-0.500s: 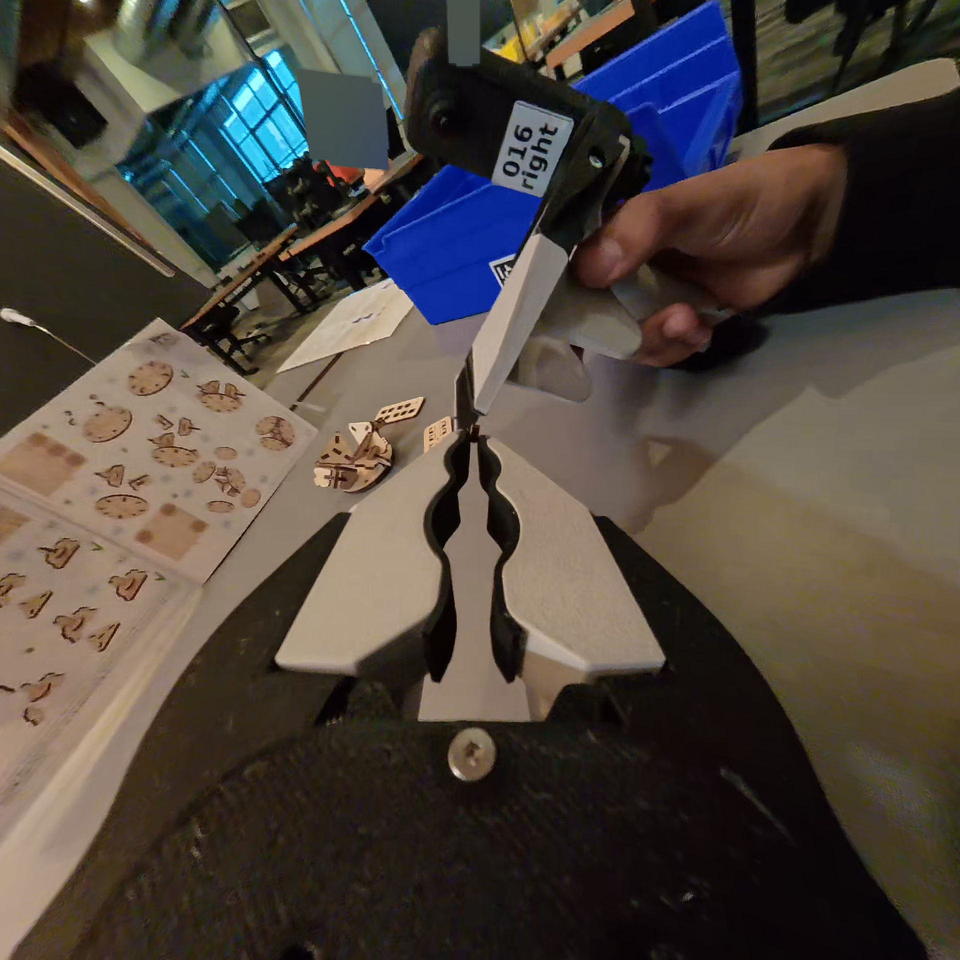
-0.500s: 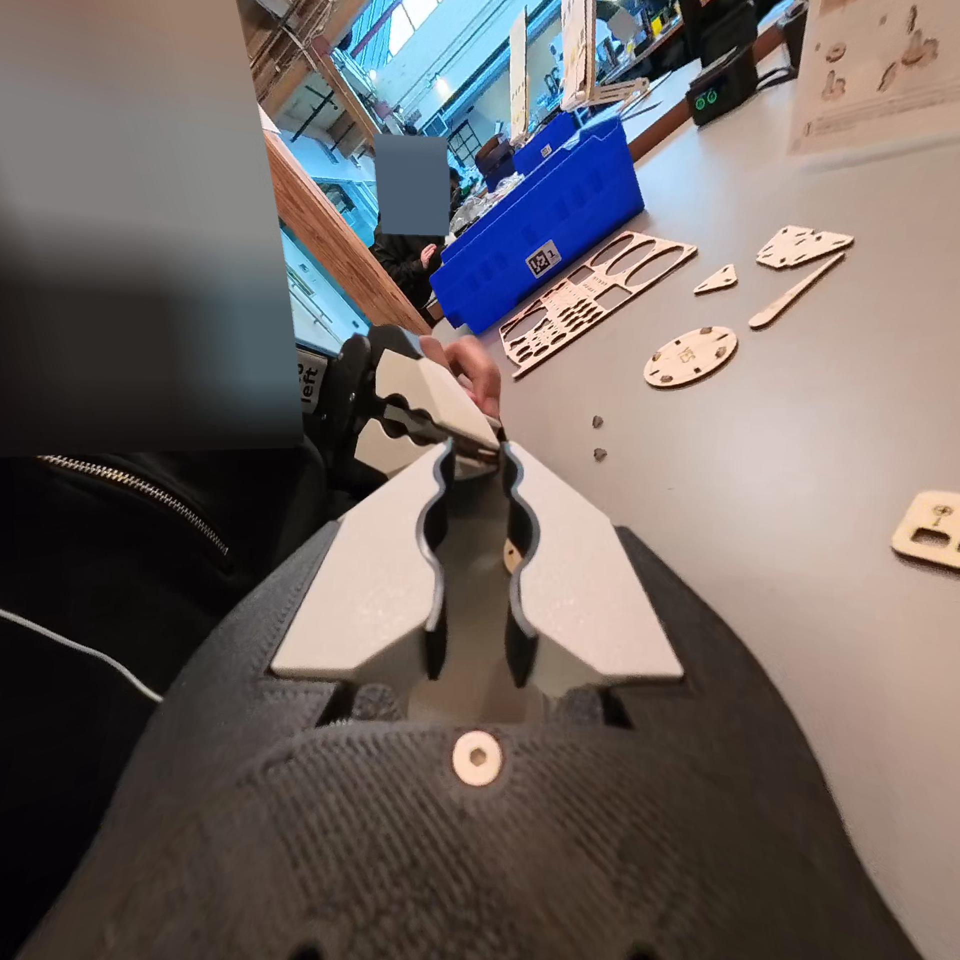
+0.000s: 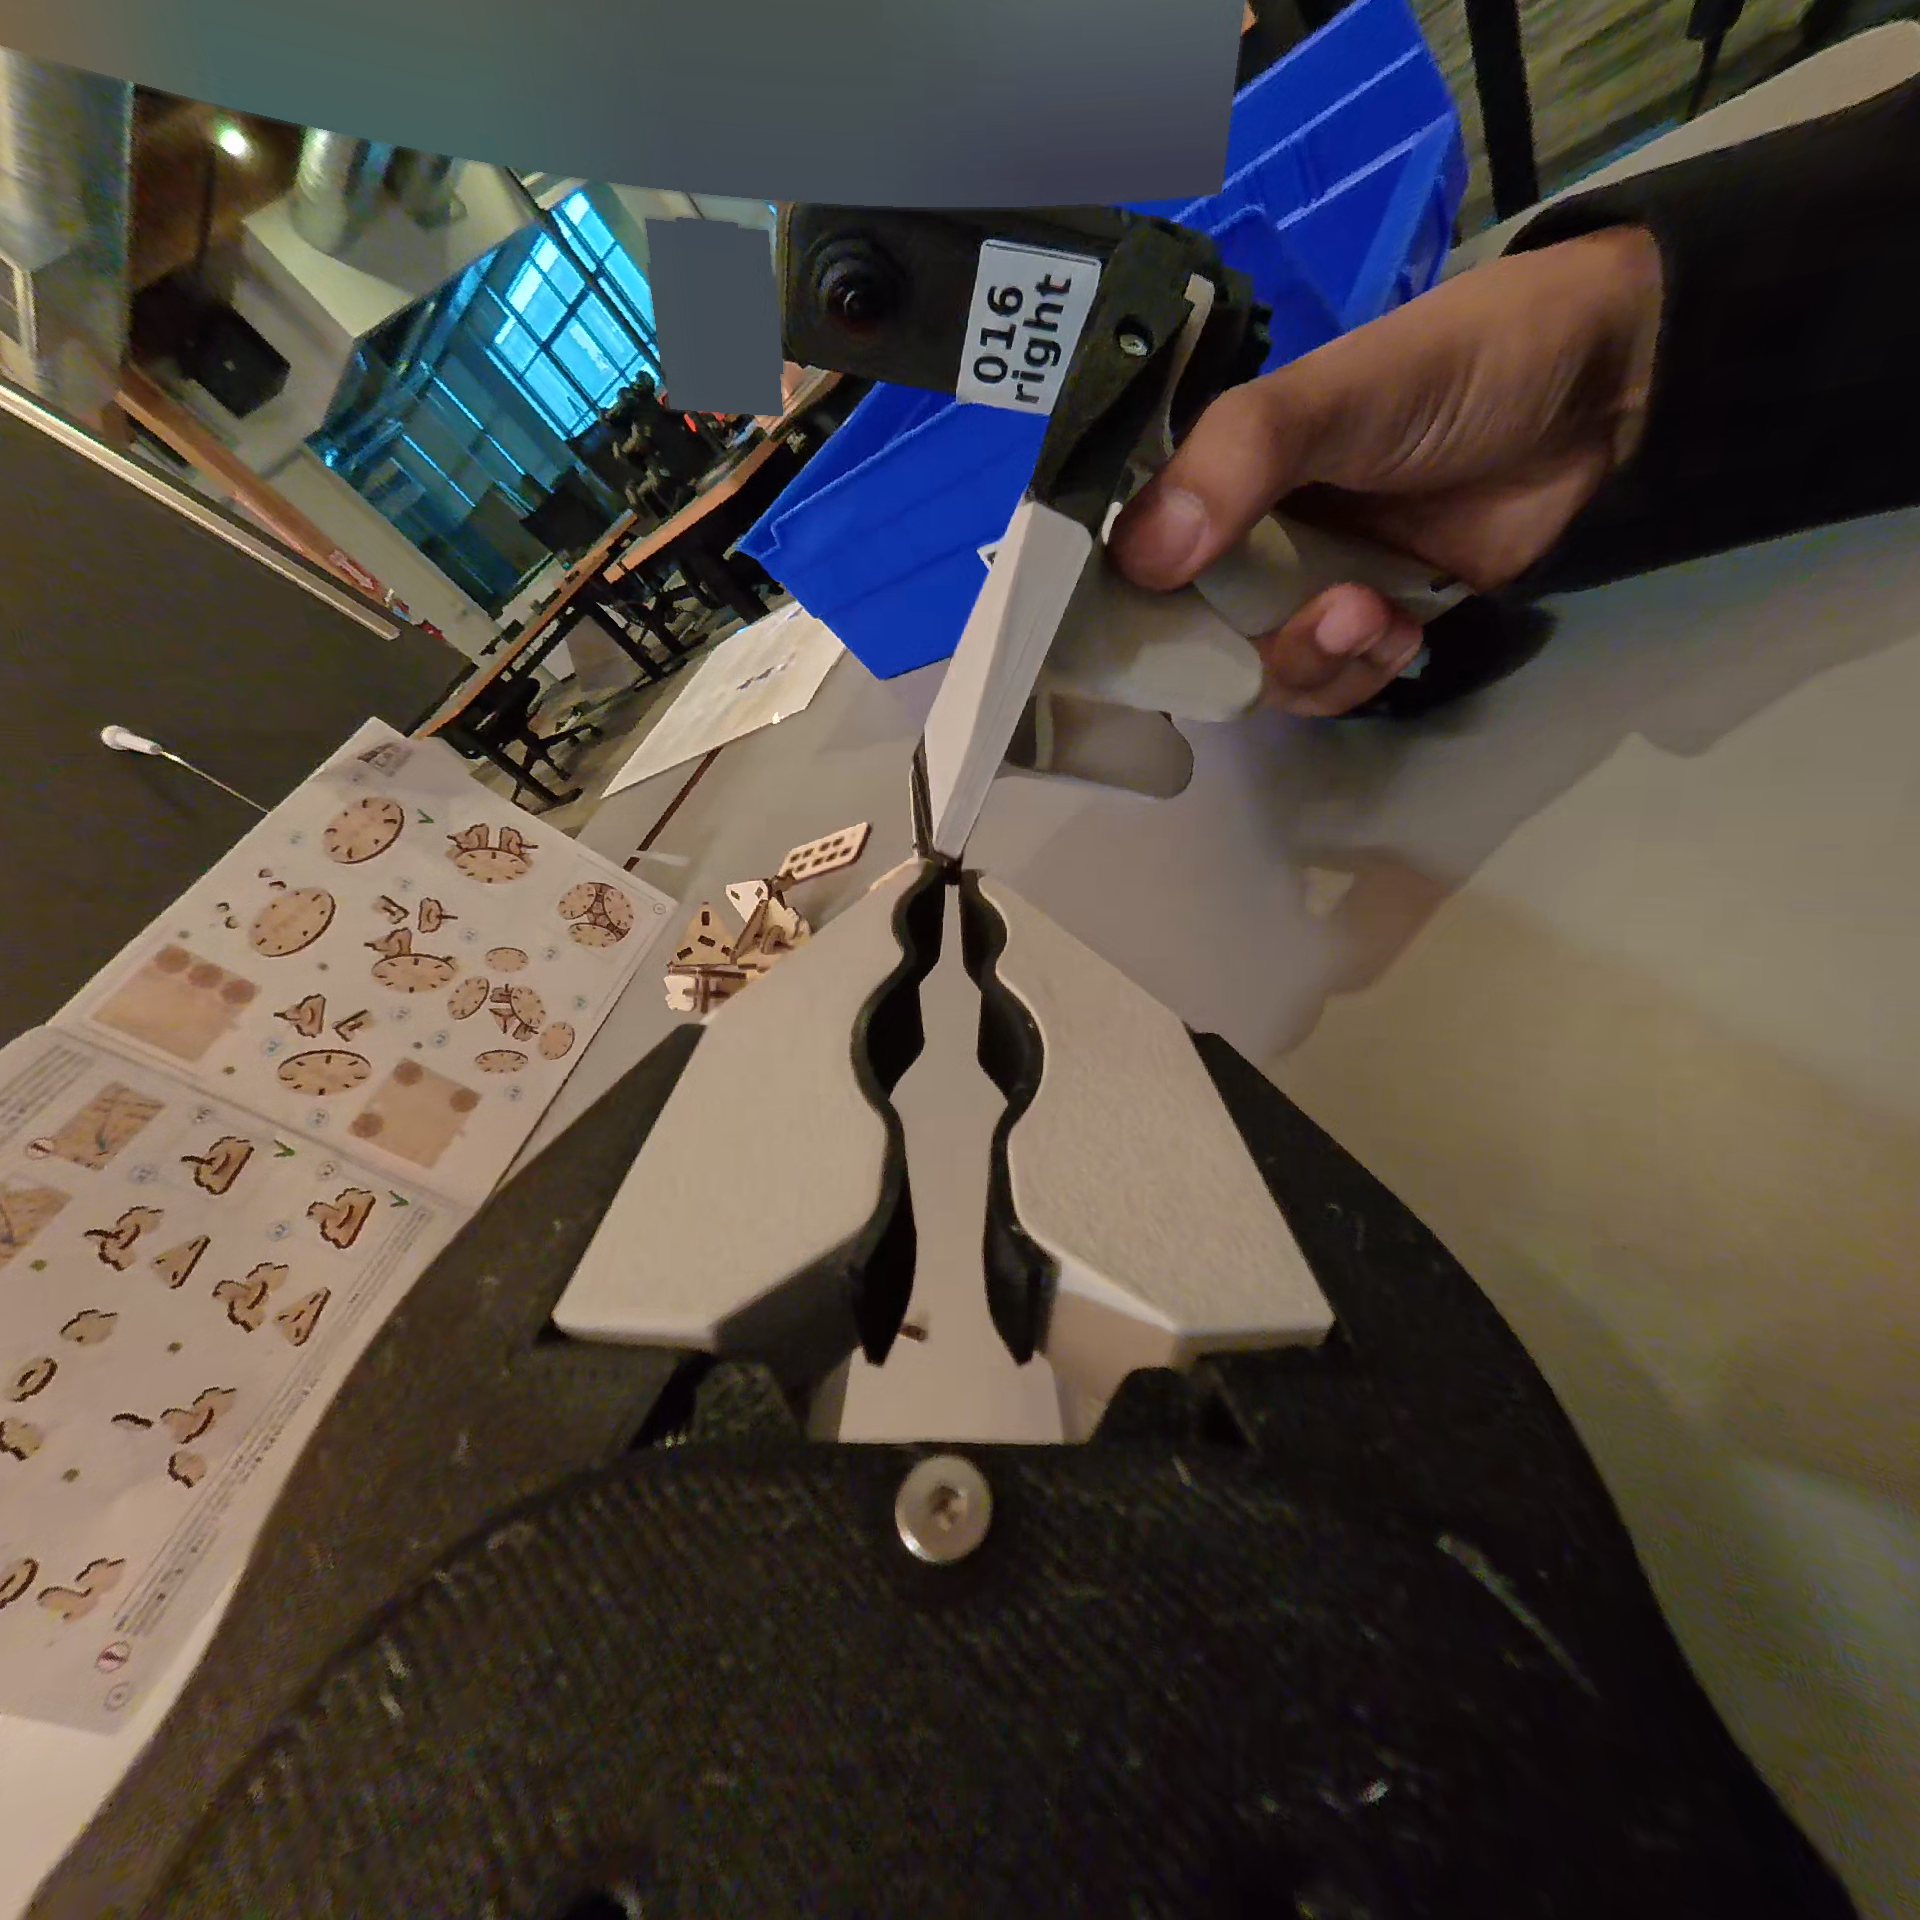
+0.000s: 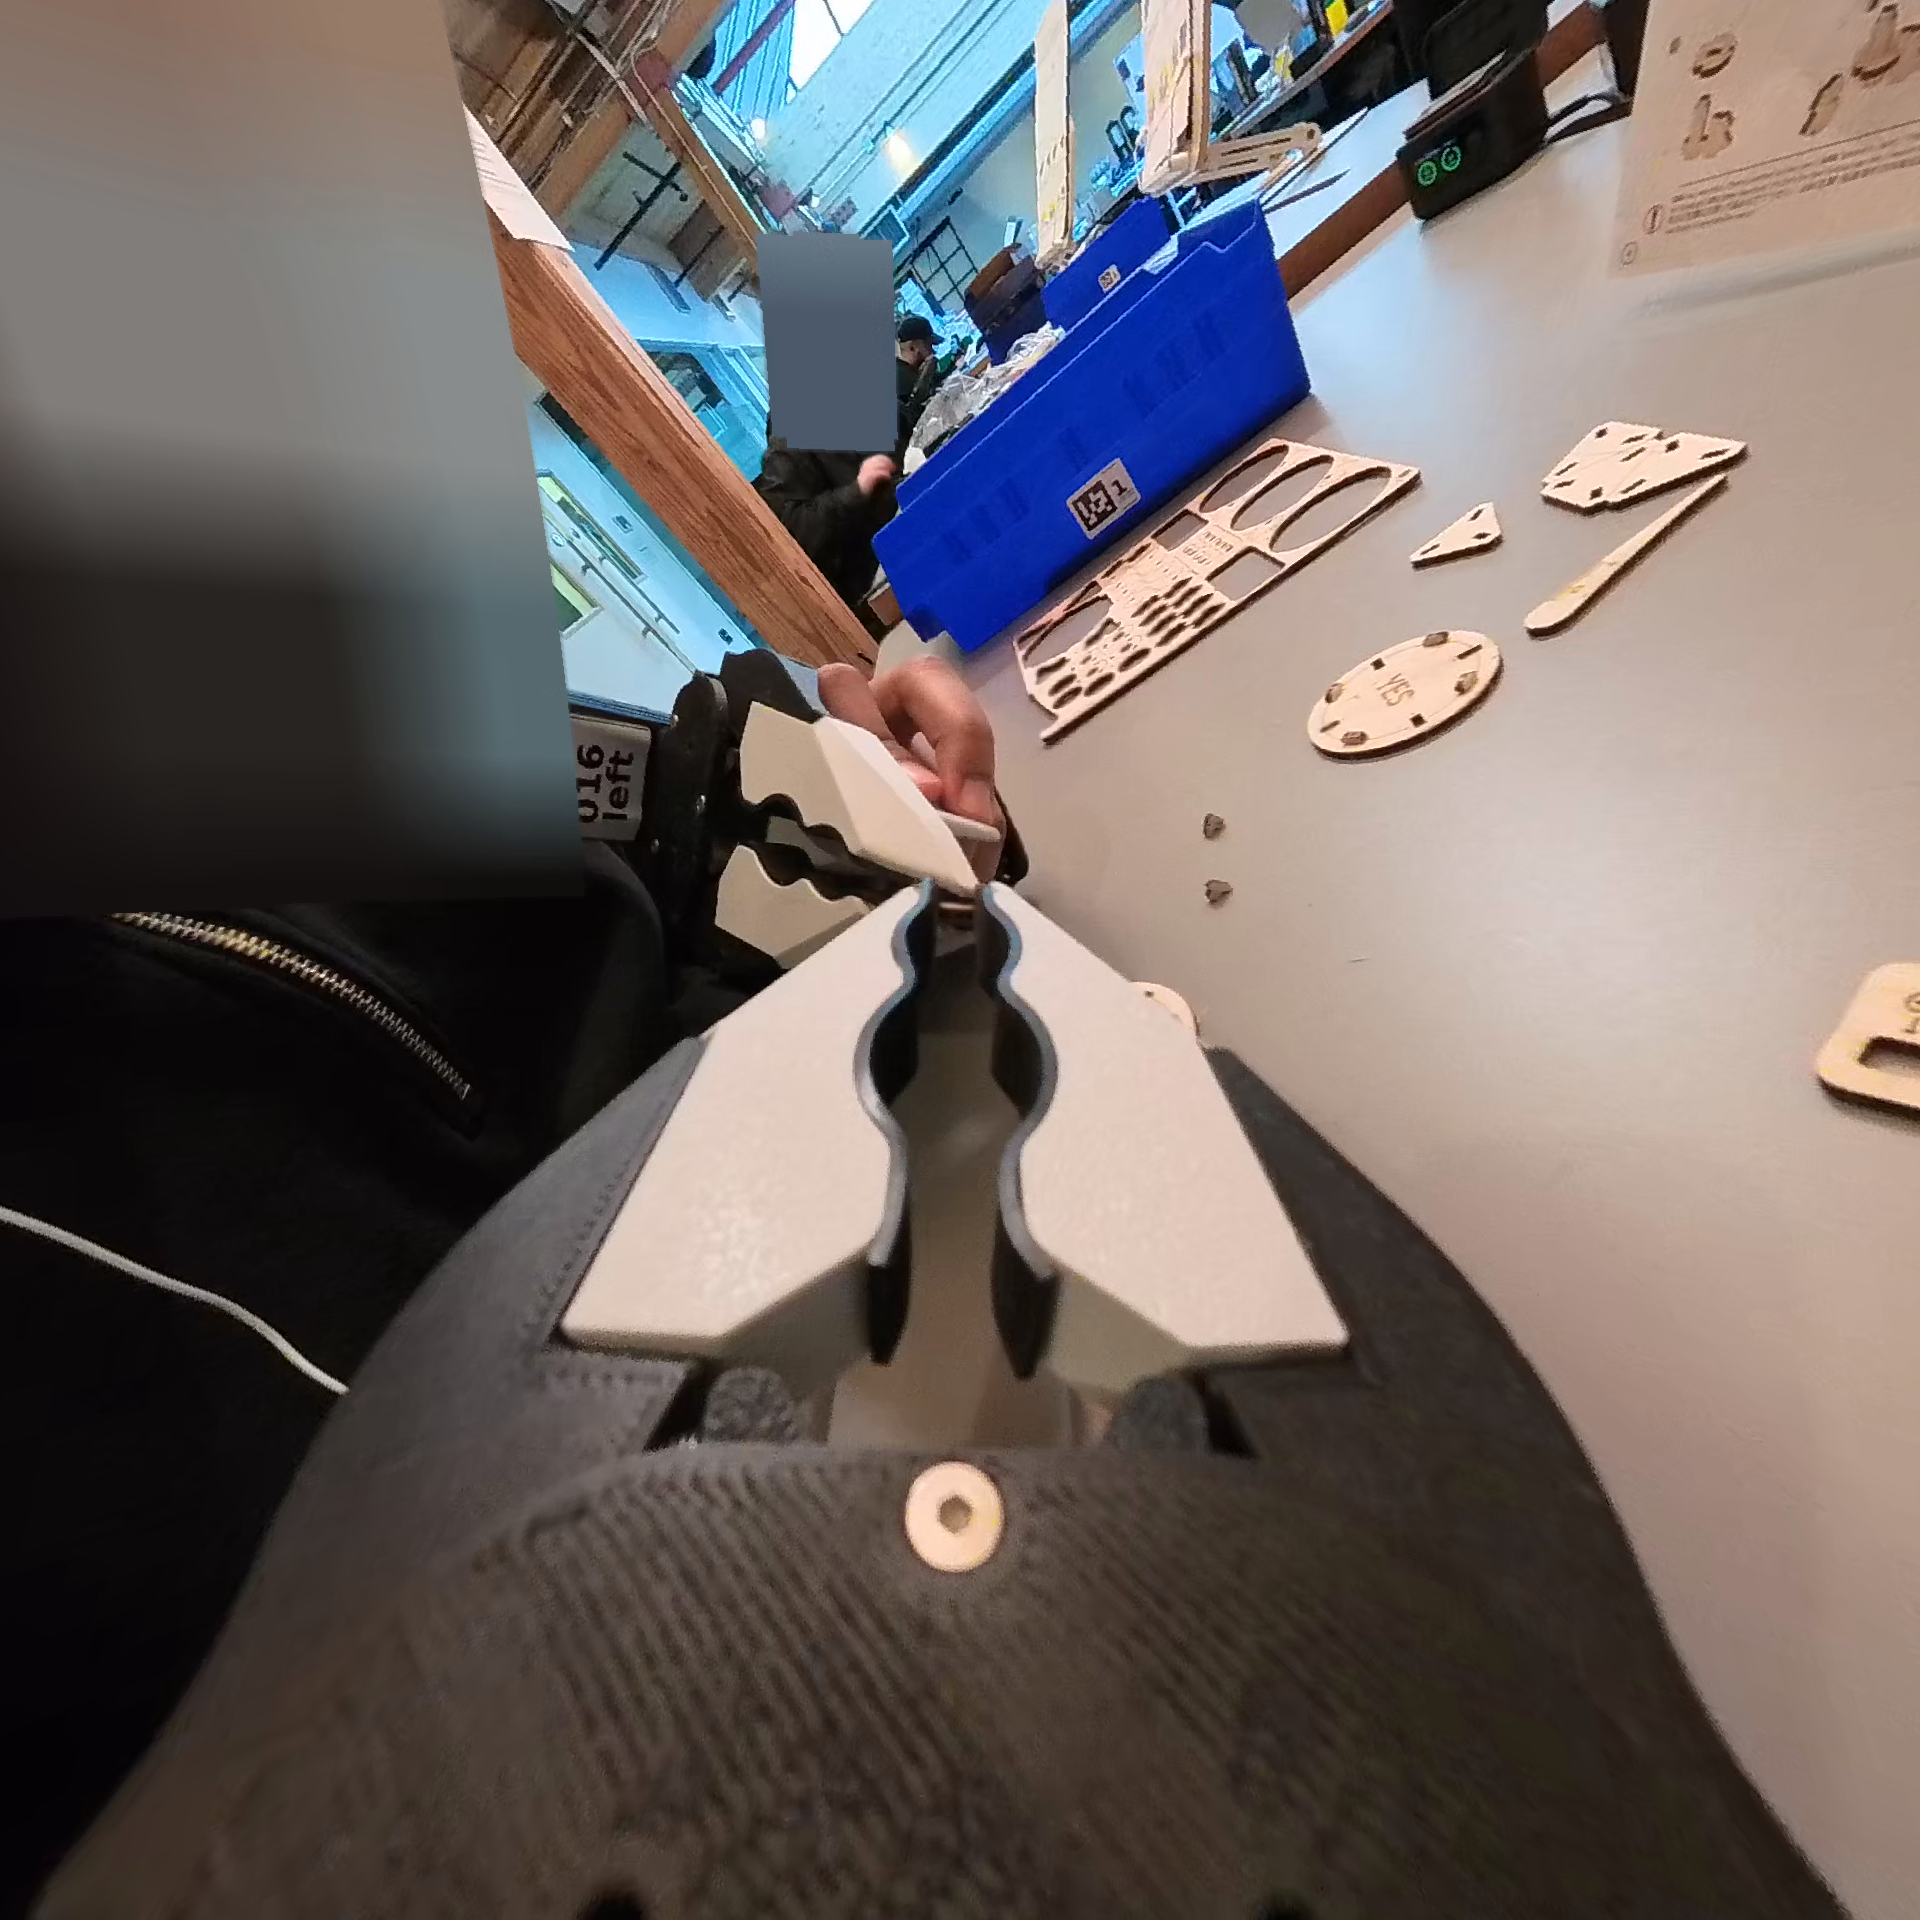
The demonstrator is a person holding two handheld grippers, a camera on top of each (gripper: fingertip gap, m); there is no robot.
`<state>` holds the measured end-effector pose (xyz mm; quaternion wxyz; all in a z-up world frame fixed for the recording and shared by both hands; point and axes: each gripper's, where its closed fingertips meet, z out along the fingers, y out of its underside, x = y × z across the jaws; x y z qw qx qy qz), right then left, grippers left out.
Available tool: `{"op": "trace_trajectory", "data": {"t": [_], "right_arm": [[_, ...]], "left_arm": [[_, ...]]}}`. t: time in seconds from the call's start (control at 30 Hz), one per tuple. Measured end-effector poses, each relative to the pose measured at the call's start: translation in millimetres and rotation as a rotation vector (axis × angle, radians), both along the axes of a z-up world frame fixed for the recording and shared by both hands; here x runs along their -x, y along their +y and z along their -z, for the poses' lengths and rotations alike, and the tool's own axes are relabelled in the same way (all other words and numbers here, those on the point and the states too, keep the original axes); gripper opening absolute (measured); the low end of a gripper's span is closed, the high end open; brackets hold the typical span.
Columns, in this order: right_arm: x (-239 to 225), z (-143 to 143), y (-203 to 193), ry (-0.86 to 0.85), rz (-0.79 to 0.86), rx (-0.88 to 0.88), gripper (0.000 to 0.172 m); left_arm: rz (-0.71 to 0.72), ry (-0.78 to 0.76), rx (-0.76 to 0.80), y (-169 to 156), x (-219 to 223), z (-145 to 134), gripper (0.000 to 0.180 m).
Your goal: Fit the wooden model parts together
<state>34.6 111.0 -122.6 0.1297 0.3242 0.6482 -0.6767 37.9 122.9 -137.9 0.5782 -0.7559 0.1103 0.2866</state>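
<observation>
Meeting tip-to-tip over table (image 3: 1558, 1039): L gripper (image 3: 940, 878) shut, R gripper (image 4: 954, 902) near-shut; held item too small to tell

Both views are dim indoors, lit mostly by cool blue daylight from the windows (image 3: 520, 343) at 10 o'clock in the left wrist view and at 12 o'clock in the right. The surface (image 3: 1558, 1039) looks yellowish grey and carries soft, smeared shadows (image 3: 1351, 935) toward 2 o'clock. Wide-angle distortion bends straight lines near the edges. The foreground is slightly soft, and the far background is blurred.
</observation>
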Motion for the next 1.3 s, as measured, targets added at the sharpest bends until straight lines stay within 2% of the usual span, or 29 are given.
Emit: {"op": "trace_trajectory", "data": {"t": [0.47,0.6,0.7,0.8,0.9,1.07,1.2,1.3], "right_arm": [[1,4,-4,0.010,0.007,-0.031,0.004],[6,-1,-1,0.025,0.037,-0.019,0.004],[8,-3,2,0.065,0.061,-0.022,0.003],[9,1,3,0.141,0.096,-0.110,0.004],[8,5,3,0.223,0.114,-0.203,0.004],[3,20,-3,0.237,0.077,-0.333,0.004],[-3,59,-9,0.227,0.018,-0.644,0.004],[-9,67,-13,0.234,-0.027,-0.753,0.004]], "left_arm": [[0.015,-0.050,-0.019,0,-1,0,0.000],[0.073,-0.218,-0.093,-3,-4,-11,0.018],[0.081,-0.353,-0.164,-10,4,-21,0.023],[0.062,-0.495,-0.190,-17,17,-25,0.026],[0.035,-0.658,-0.099,-22,26,-11,0.018],[0.045,-0.889,0.261,-32,11,46,0.017],[0.070,-0.838,0.289,-34,2,46,0.008],[0.067,-0.840,0.313,-35,-2,49,0.000]]}}
